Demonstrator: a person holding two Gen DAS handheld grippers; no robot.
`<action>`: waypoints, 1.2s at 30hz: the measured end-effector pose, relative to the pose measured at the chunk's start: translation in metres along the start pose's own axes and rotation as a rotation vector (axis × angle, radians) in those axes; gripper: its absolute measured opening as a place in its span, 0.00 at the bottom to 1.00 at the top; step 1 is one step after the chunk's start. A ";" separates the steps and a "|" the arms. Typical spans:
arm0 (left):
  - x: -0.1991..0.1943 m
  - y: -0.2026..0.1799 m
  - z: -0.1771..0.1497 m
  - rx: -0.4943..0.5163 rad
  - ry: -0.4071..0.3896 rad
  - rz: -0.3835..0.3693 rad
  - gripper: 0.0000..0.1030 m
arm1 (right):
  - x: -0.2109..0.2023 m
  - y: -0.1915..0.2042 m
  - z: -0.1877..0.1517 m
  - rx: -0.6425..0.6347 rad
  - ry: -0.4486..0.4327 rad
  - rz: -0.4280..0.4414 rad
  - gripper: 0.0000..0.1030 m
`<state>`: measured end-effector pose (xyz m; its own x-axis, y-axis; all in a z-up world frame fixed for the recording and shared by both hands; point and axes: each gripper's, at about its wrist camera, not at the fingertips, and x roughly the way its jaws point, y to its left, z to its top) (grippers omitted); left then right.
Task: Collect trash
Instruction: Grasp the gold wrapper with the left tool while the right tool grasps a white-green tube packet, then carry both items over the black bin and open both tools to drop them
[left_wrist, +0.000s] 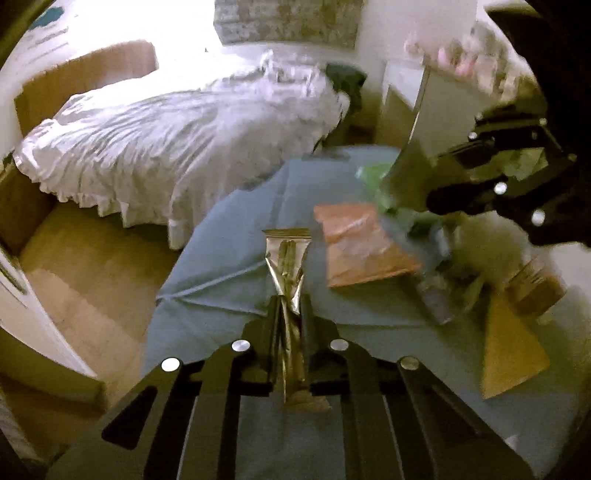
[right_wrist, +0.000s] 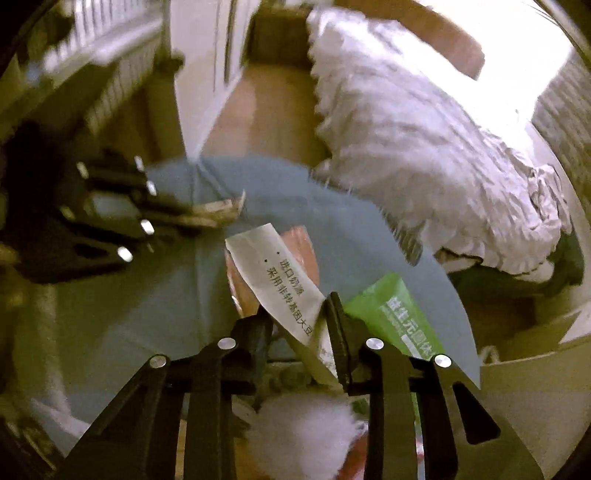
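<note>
My left gripper (left_wrist: 290, 310) is shut on a gold foil wrapper (left_wrist: 288, 258) and holds it above the blue-clothed table (left_wrist: 229, 258). My right gripper (right_wrist: 299, 314) is shut on a white flattened carton with printed text (right_wrist: 277, 273), lifted above the table; in the left wrist view it (left_wrist: 458, 184) holds that carton (left_wrist: 421, 129) upright at the right. An orange packet (left_wrist: 358, 243) and a green packet (right_wrist: 395, 317) lie on the cloth. In the right wrist view the left gripper (right_wrist: 207, 214) shows at the left with its wrapper (right_wrist: 225, 210).
A bed with a white ruffled cover (left_wrist: 177, 136) stands beyond the table. A wooden floor (left_wrist: 85, 269) lies to the left. A yellow paper (left_wrist: 509, 350), a brown jar (left_wrist: 535, 288) and crumpled white trash (left_wrist: 487, 247) sit on the table's right. A white fluffy thing (right_wrist: 303, 428) lies below the right gripper.
</note>
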<state>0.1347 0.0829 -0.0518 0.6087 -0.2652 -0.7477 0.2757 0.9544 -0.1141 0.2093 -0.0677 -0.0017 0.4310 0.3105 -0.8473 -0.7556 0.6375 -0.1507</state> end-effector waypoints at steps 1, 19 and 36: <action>-0.007 0.001 0.000 -0.029 -0.025 -0.034 0.11 | -0.014 -0.002 -0.003 0.034 -0.044 0.020 0.27; -0.043 -0.192 0.083 0.053 -0.195 -0.446 0.11 | -0.190 -0.151 -0.304 0.960 -0.810 0.047 0.26; 0.126 -0.434 0.133 0.167 0.119 -0.684 0.12 | -0.153 -0.241 -0.477 1.366 -0.773 -0.347 0.26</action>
<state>0.1903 -0.3831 -0.0094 0.1757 -0.7714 -0.6116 0.6826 0.5431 -0.4890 0.0898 -0.6053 -0.0790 0.9331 0.0181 -0.3593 0.2293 0.7395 0.6328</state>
